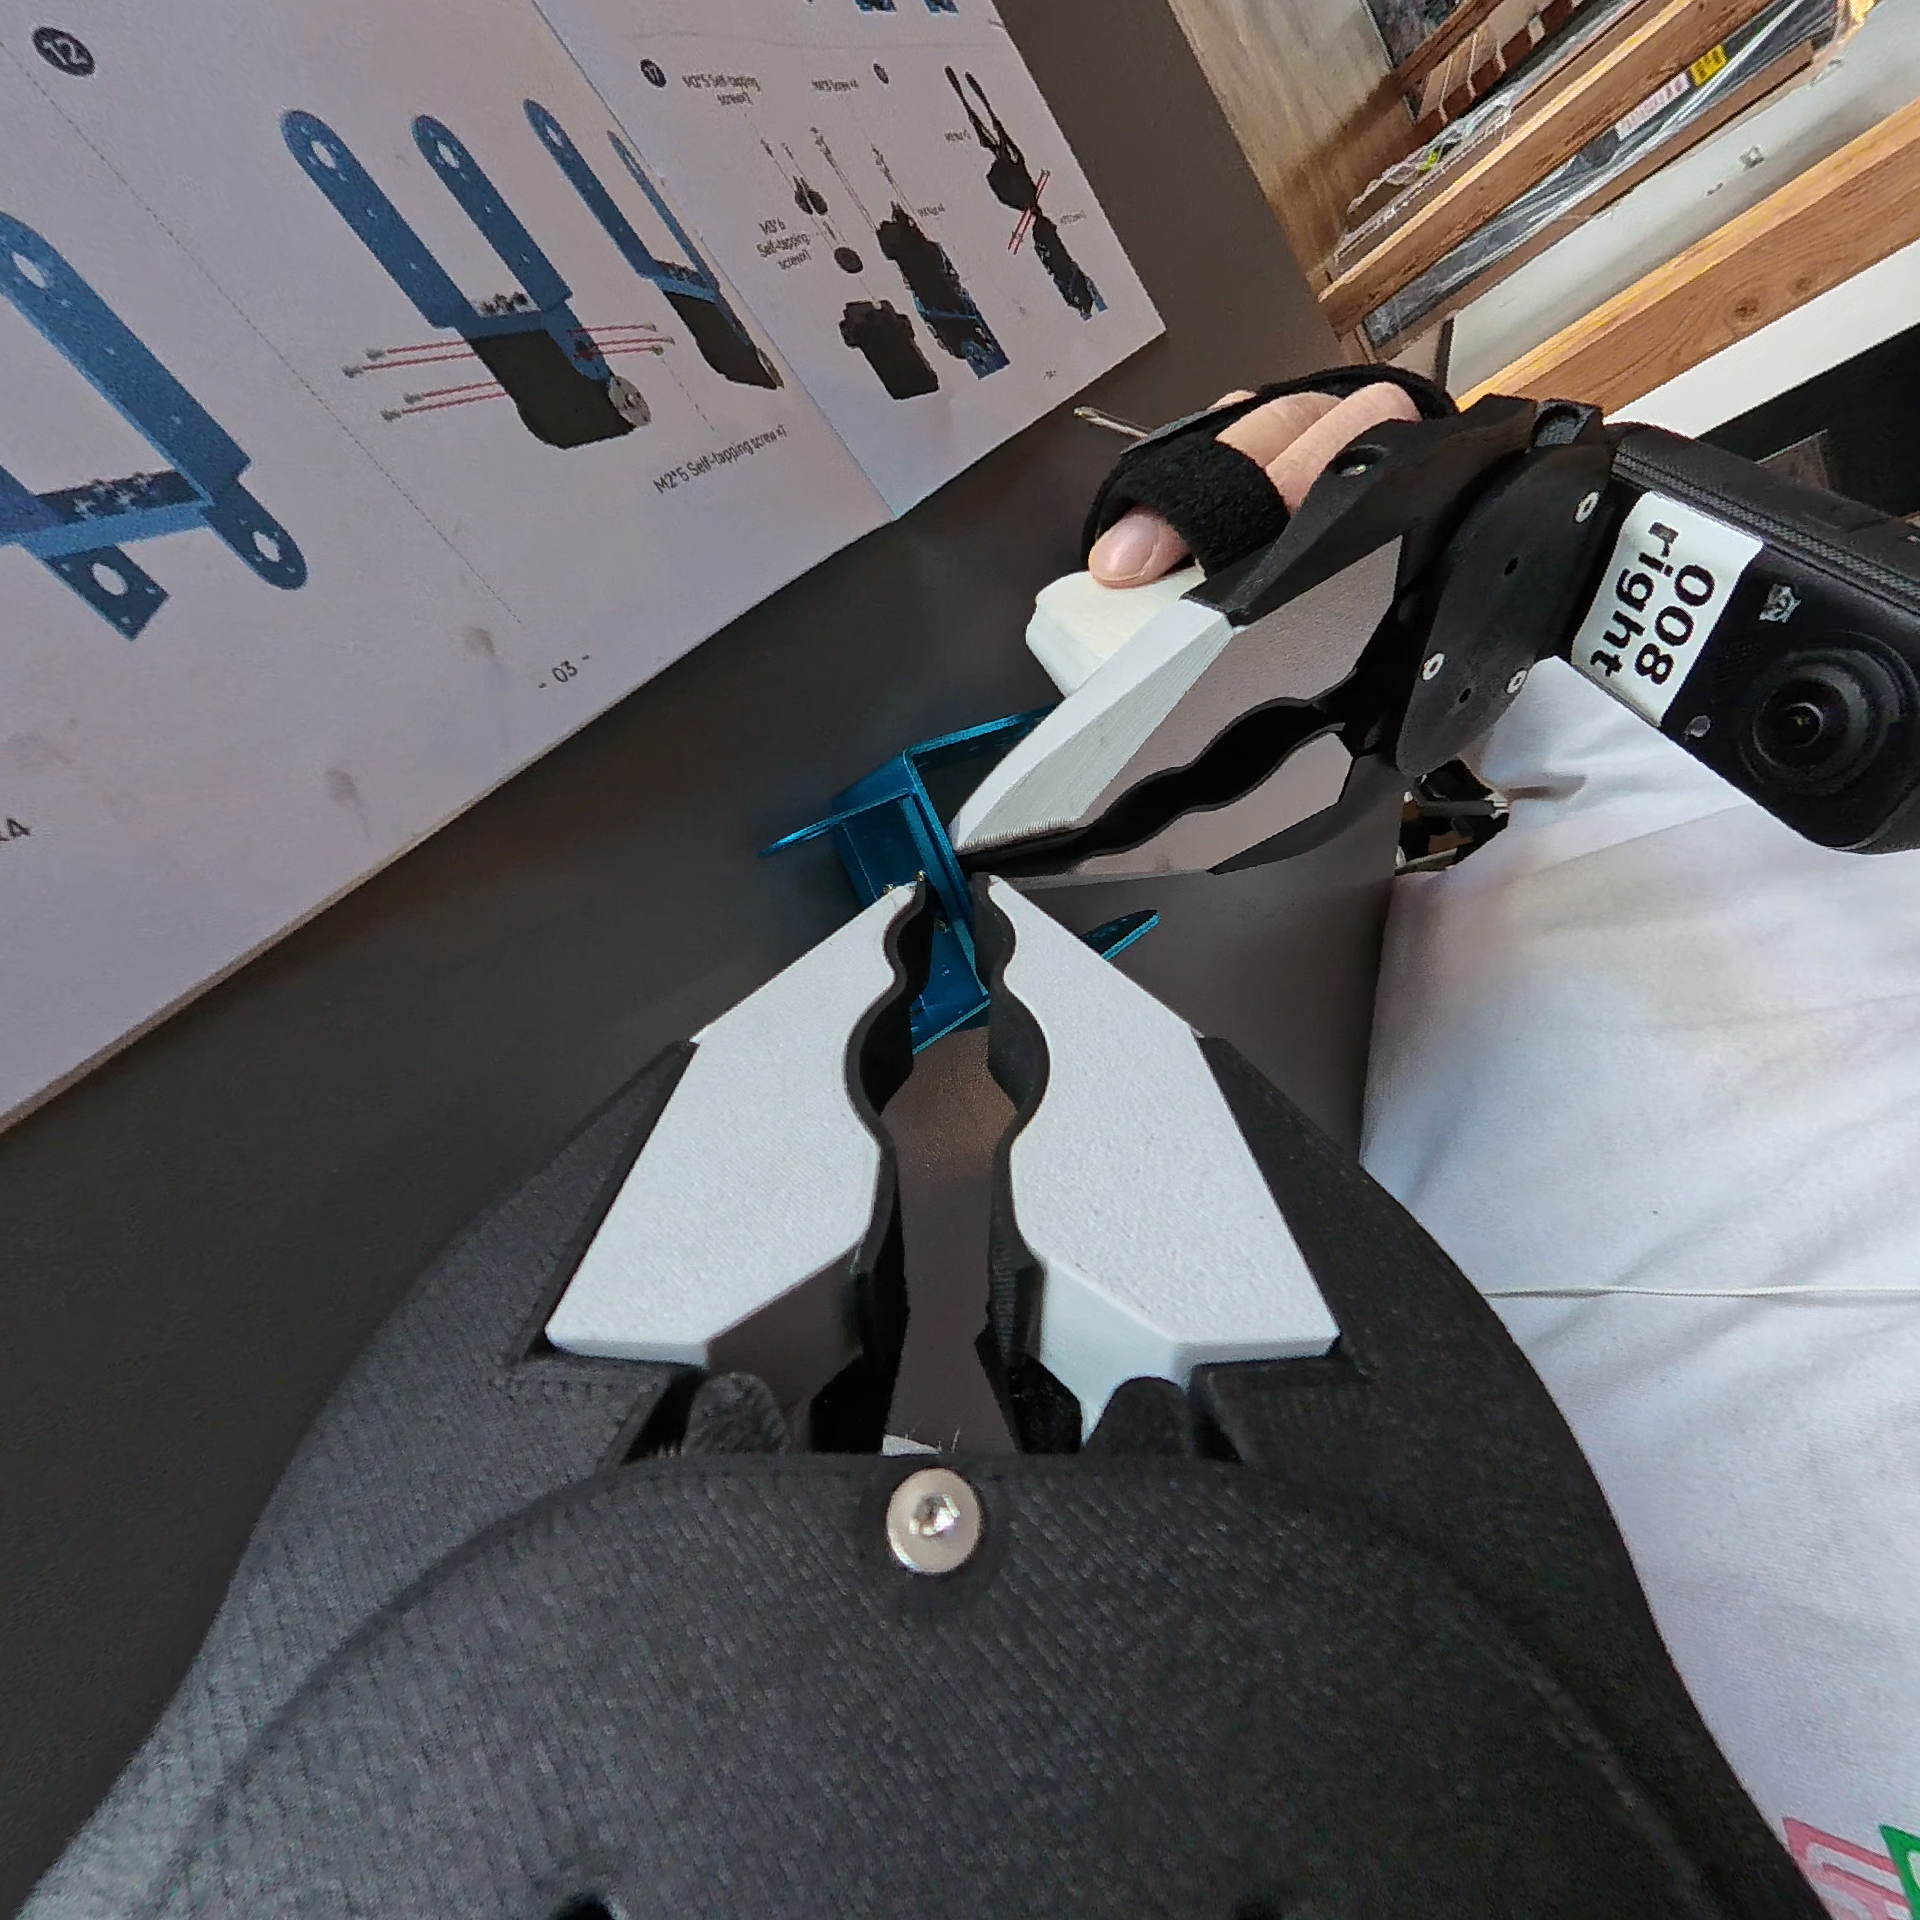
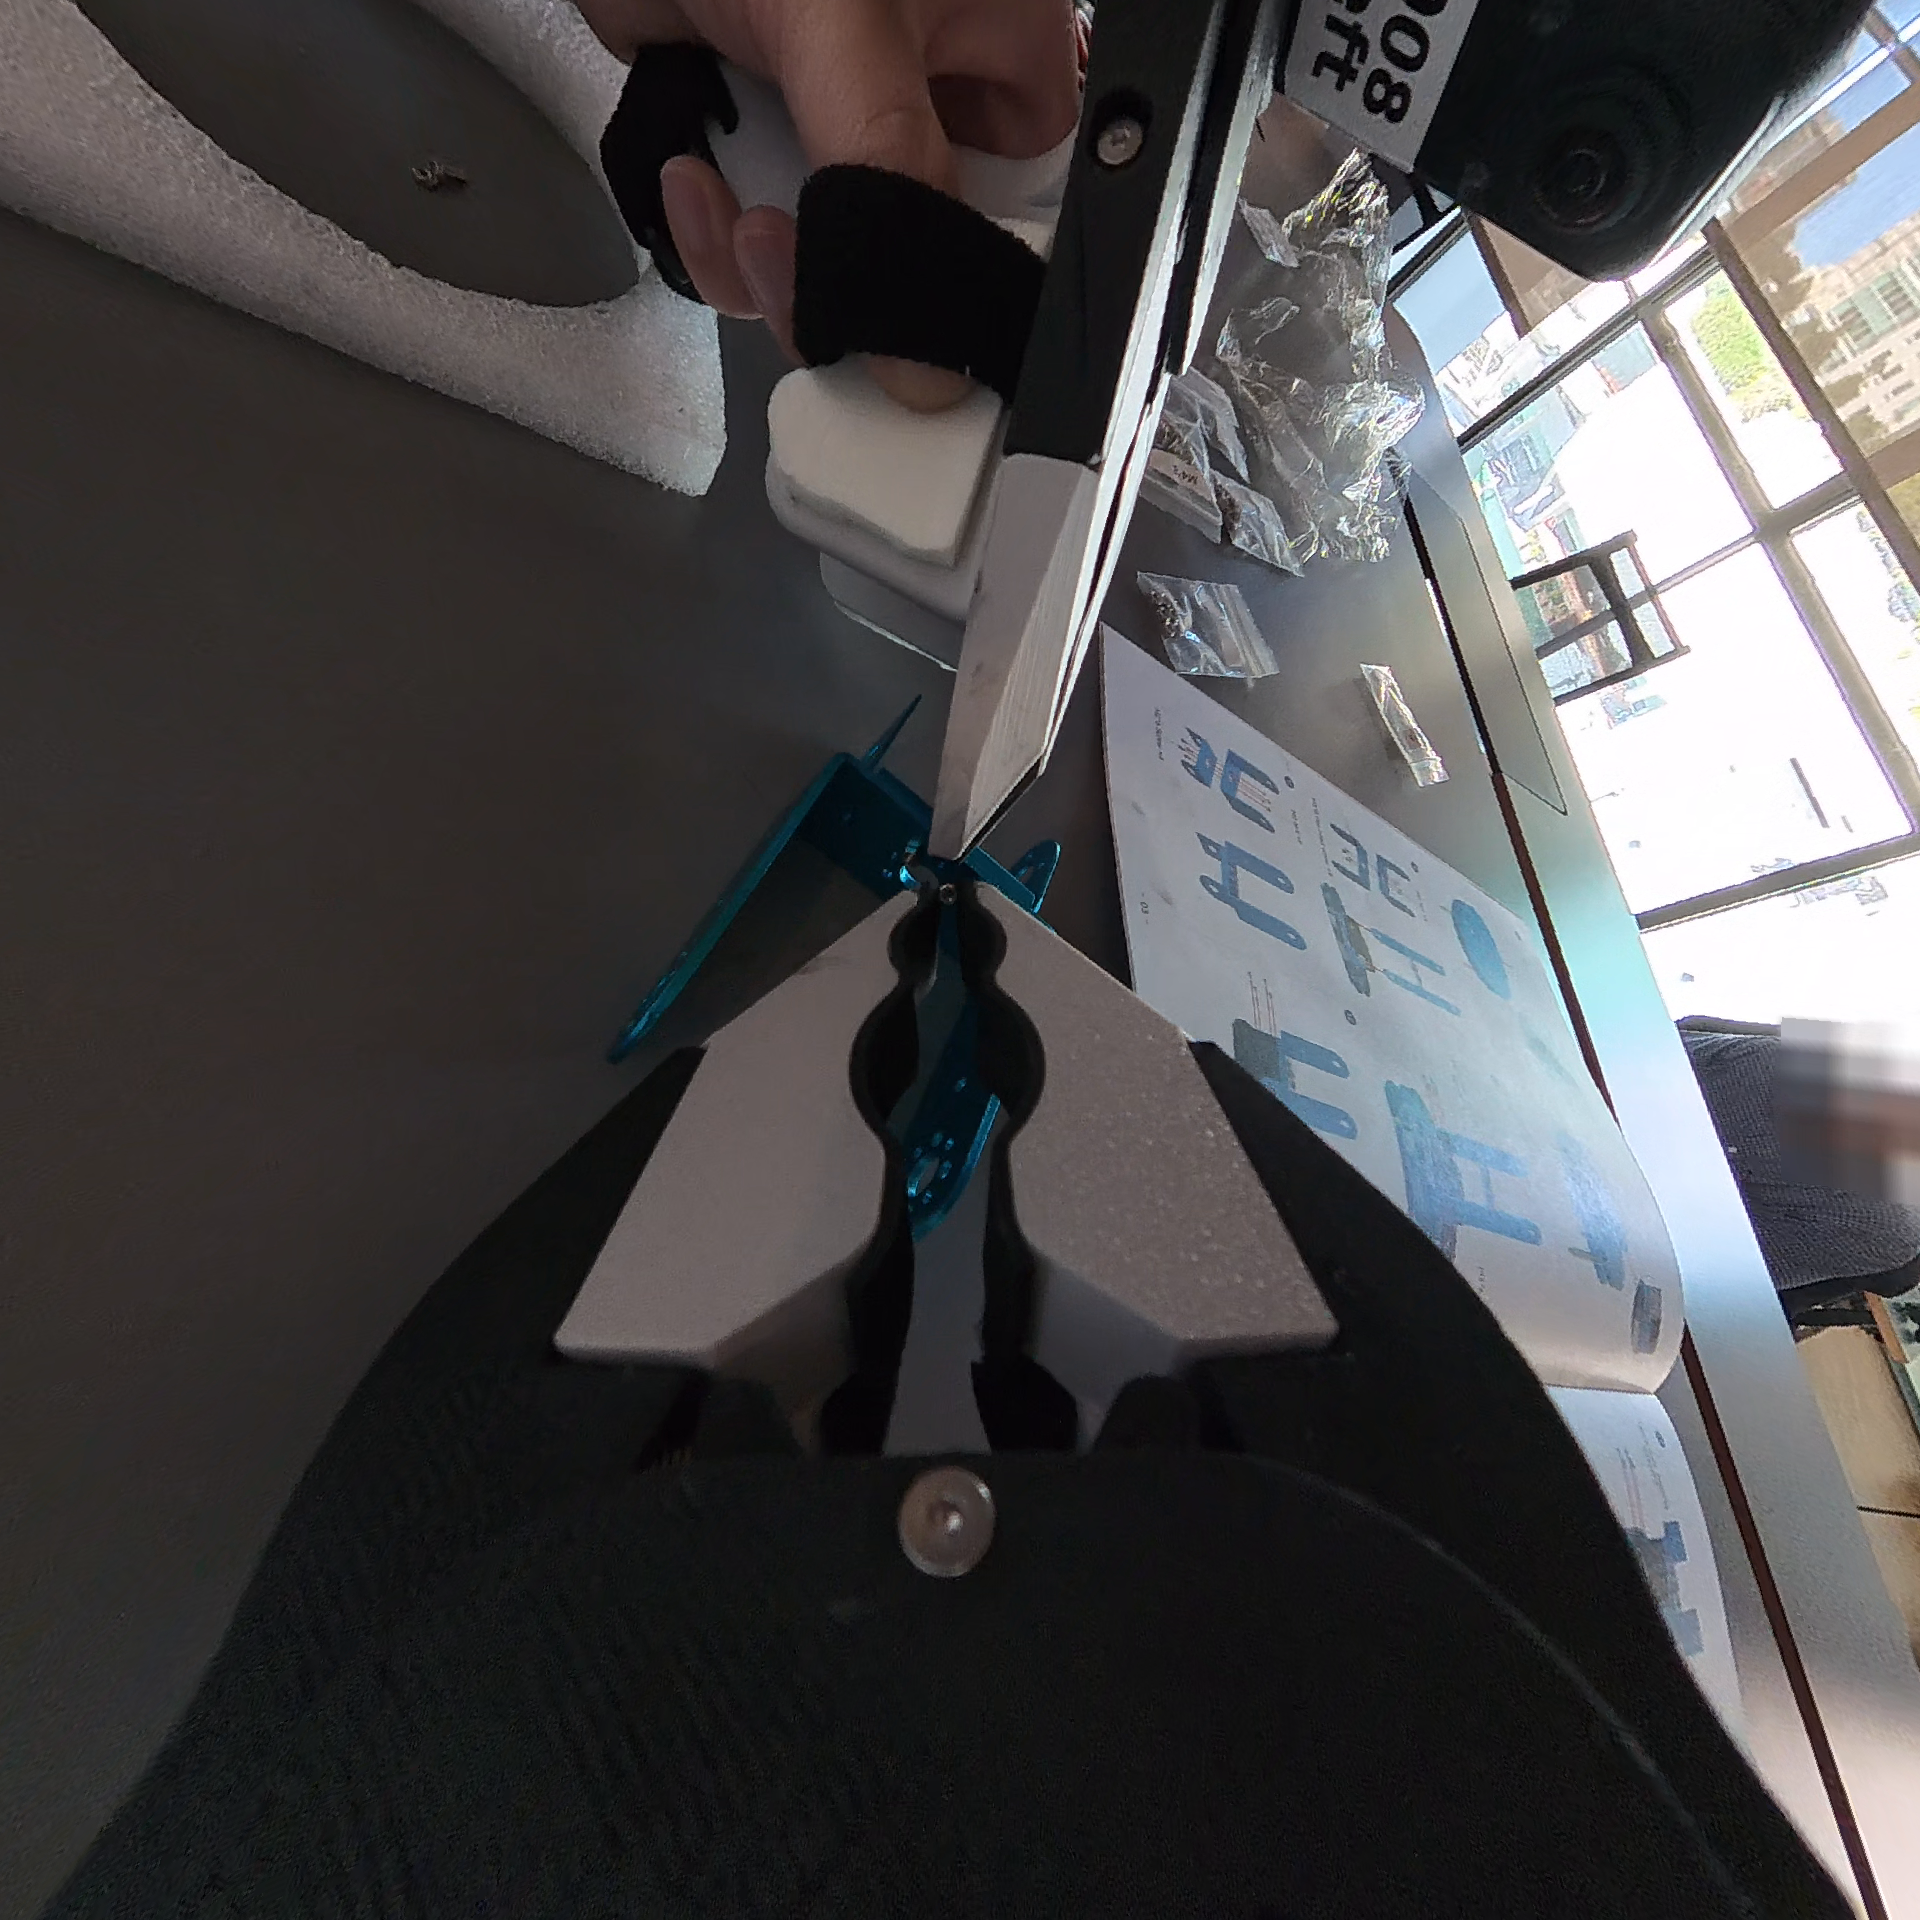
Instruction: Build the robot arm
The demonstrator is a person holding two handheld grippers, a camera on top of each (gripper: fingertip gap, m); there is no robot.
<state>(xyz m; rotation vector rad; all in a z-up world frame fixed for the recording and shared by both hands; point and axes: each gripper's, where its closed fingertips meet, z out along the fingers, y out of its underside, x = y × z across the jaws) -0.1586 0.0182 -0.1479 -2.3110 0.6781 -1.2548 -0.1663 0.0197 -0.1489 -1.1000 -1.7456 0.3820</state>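
Dark table [image 1: 312, 1091] with instruction sheets [image 1: 416, 468], window [image 2: 1714, 623] behind; left gripper [image 1: 954, 883] and right gripper [image 2: 940, 899] both pinch blue bracket [image 2: 831, 862].

Light: daylight is pouring in through the windows [image 2: 1756, 499], blowing out to white glare.
Shadow: gripper bodies are sitting dark in the foreground.
Distortion: wide-angle lenses are bending the edges.
Focus: printed sheets [image 1: 312, 436] are staying sharp.

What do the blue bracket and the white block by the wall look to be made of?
Blue bracket: likely thin anodised metal; glossy blue sheen, sharp folded edges, punched holes. White block: looks like foam; matte, grainy, beaded surface with soft rounded edges.
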